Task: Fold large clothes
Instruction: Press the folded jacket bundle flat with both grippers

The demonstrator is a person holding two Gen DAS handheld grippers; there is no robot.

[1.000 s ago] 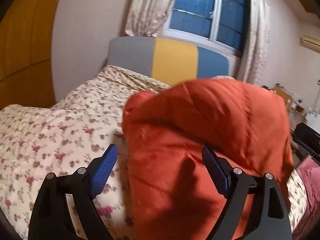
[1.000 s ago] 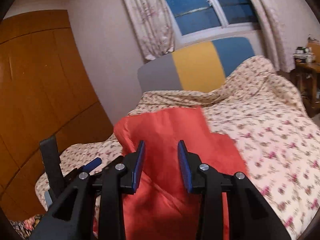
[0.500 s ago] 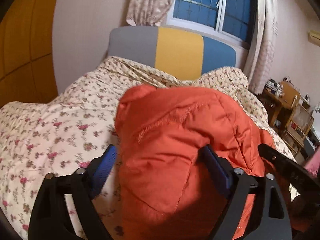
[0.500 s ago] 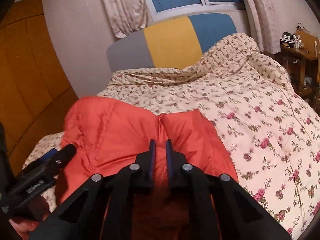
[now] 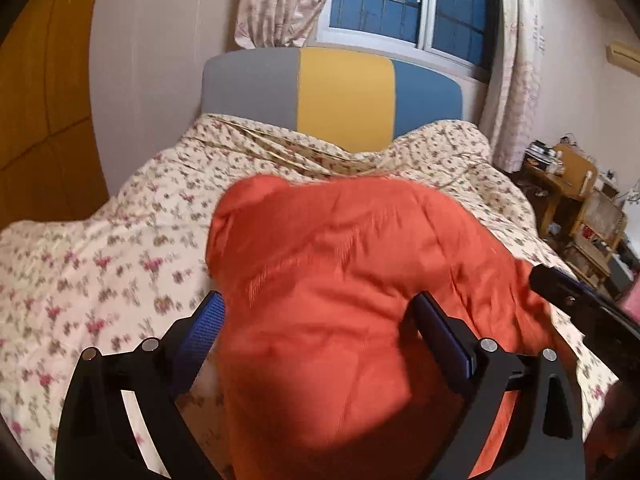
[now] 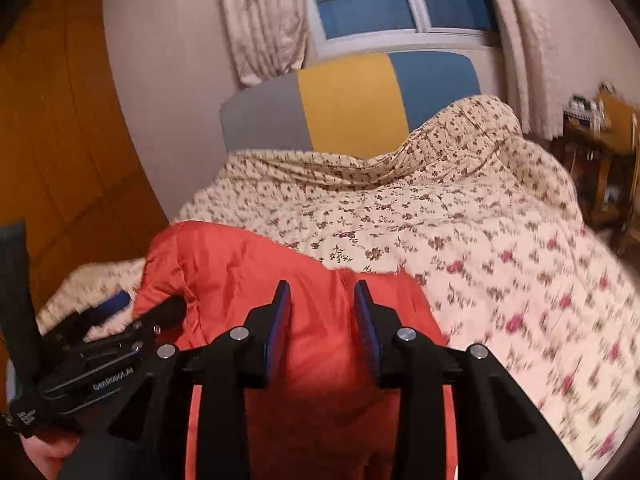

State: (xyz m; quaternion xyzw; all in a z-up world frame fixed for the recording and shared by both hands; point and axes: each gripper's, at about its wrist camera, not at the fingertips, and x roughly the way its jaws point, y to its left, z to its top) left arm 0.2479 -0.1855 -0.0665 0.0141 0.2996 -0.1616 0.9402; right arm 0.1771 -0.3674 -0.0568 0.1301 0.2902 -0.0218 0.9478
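A puffy orange-red padded garment (image 5: 340,280) lies bunched on the floral bedspread (image 5: 100,256). My left gripper (image 5: 320,332) is wide open, with the garment's near bulk between its blue pads. In the right wrist view the garment (image 6: 240,268) sits at lower left. My right gripper (image 6: 322,312) stands partly open, with the garment's fabric in the gap, not pinched. The left gripper's body (image 6: 100,344) shows at the left there. The right gripper's tip (image 5: 568,292) shows at the right edge of the left wrist view.
A grey, yellow and blue headboard (image 5: 332,96) stands at the far end of the bed under a curtained window (image 5: 404,12). A wooden wardrobe (image 6: 52,140) lines the left wall. Cluttered wooden furniture (image 5: 568,184) stands to the bed's right.
My right gripper shut on the garment half a second ago and has now opened again. The garment has dropped lower onto the bed. Both views have tilted down.
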